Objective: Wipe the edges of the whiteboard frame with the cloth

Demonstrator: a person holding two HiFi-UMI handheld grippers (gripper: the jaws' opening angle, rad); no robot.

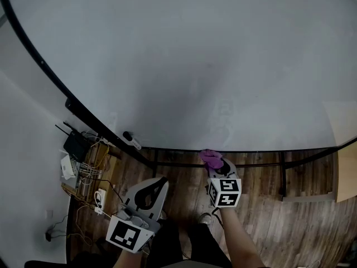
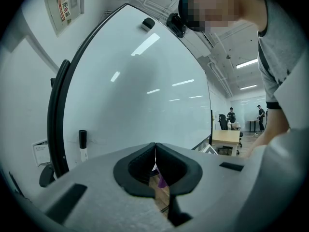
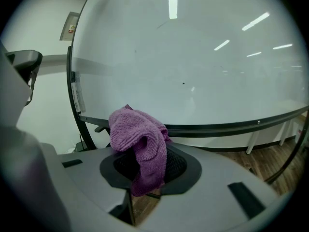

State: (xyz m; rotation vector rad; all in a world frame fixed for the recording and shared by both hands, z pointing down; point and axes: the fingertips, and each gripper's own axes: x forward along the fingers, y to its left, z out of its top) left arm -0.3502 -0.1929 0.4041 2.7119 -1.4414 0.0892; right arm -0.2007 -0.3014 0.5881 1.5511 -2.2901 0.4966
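Right tongs (image 3: pixel 150 164) clenched on the purple cloth (image 3: pixel 133 129) just under the bottom of the whiteboard frame (image 3: pixel 231 126), left tongs (image 2: pixel 155 150) pinched empty; we'd press the bunched top onto that edge, then drag steadily along it.

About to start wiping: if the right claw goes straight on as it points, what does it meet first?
Likely the whiteboard's black bottom frame, with the purple cloth clamped in the right claw touching first; depth is unclear.
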